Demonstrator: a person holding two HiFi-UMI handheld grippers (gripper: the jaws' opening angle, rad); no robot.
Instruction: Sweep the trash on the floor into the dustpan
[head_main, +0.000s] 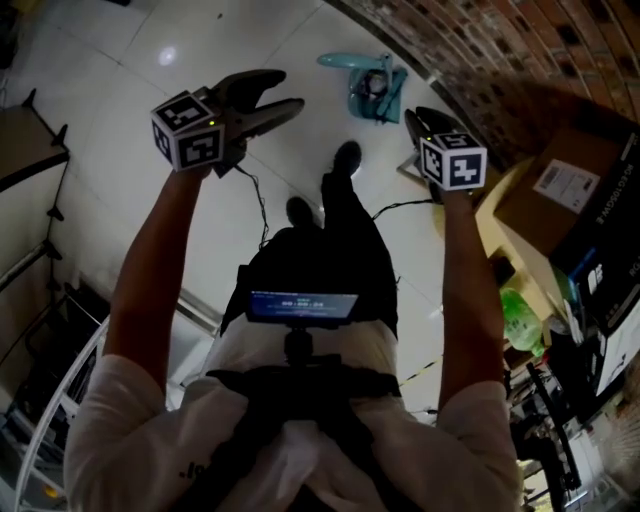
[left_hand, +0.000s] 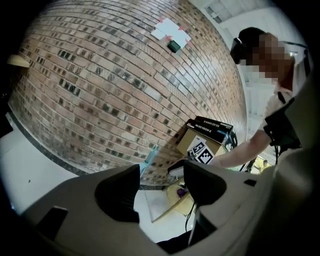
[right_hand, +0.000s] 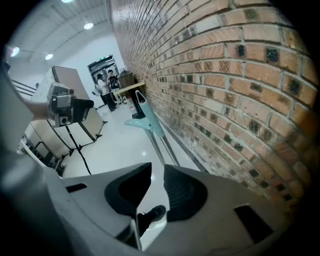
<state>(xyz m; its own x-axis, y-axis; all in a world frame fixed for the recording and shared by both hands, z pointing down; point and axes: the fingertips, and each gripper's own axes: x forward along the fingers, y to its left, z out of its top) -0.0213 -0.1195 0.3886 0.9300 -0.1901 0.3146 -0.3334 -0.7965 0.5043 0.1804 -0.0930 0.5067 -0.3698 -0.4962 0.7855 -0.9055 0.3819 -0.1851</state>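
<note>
Left gripper (left_hand: 160, 182) jaws stand wide apart and empty; right gripper (right_hand: 157, 175) jaws sit nearly together, nothing in the slim gap. The teal dustpan (head_main: 362, 98) waits well beyond both tips, by the brick wall (head_main: 480, 50); reaching in so narrow could topple it

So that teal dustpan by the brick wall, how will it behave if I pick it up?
Probably light: the teal dustpan looks like thin plastic. It stands tall over a small base, so it may tip or swing if it is nudged up high. The glossy floor would likely let it slide when pushed.
</note>
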